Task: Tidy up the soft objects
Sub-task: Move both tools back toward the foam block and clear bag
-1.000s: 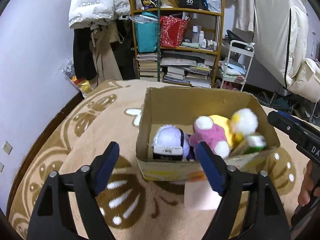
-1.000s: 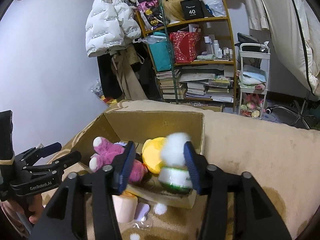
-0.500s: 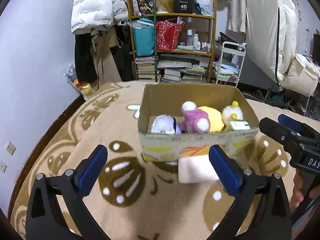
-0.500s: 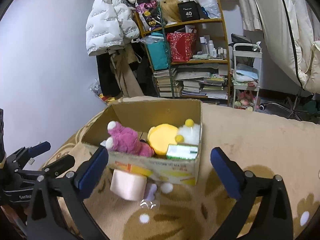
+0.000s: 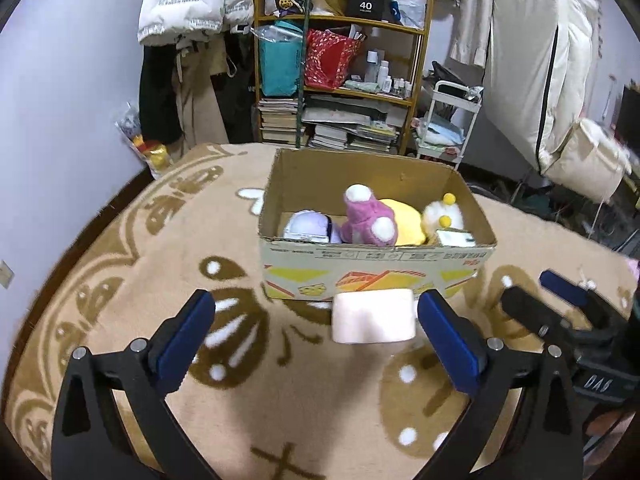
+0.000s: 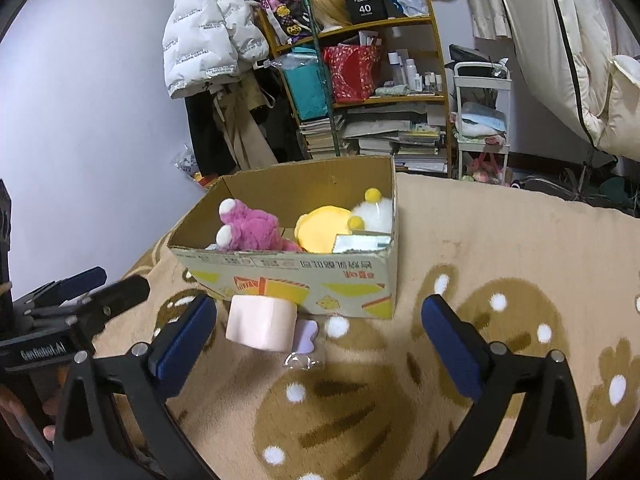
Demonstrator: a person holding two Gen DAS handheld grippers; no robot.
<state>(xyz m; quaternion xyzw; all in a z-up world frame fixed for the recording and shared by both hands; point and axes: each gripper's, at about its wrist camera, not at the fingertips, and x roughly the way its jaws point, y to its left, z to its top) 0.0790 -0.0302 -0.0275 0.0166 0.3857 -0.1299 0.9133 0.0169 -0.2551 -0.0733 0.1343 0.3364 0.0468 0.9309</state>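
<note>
An open cardboard box (image 5: 376,272) (image 6: 304,280) stands on the patterned blanket. Inside it lie a pink plush (image 5: 366,220) (image 6: 250,228), a yellow plush (image 5: 404,220) (image 6: 320,232), a white plush with yellow pompoms (image 5: 442,214) (image 6: 378,210) and a lavender plush (image 5: 306,226). A pale pink soft roll (image 5: 374,316) (image 6: 260,322) lies on the blanket against the box front. My left gripper (image 5: 314,304) is open and empty, a little short of the roll. My right gripper (image 6: 318,306) is open and empty too, in front of the box's near corner.
The beige blanket (image 6: 500,240) with brown patterns spreads all around the box. A small lilac piece (image 6: 306,334) and a clear bubble (image 6: 300,362) lie by the roll. Behind stand a crowded bookshelf (image 5: 348,92), a hanging white jacket (image 5: 188,0) and a white cart (image 5: 448,120).
Both grippers pulled back from the box and spread their jaws wide. The white plush that was between my right fingers now lies in the box.
</note>
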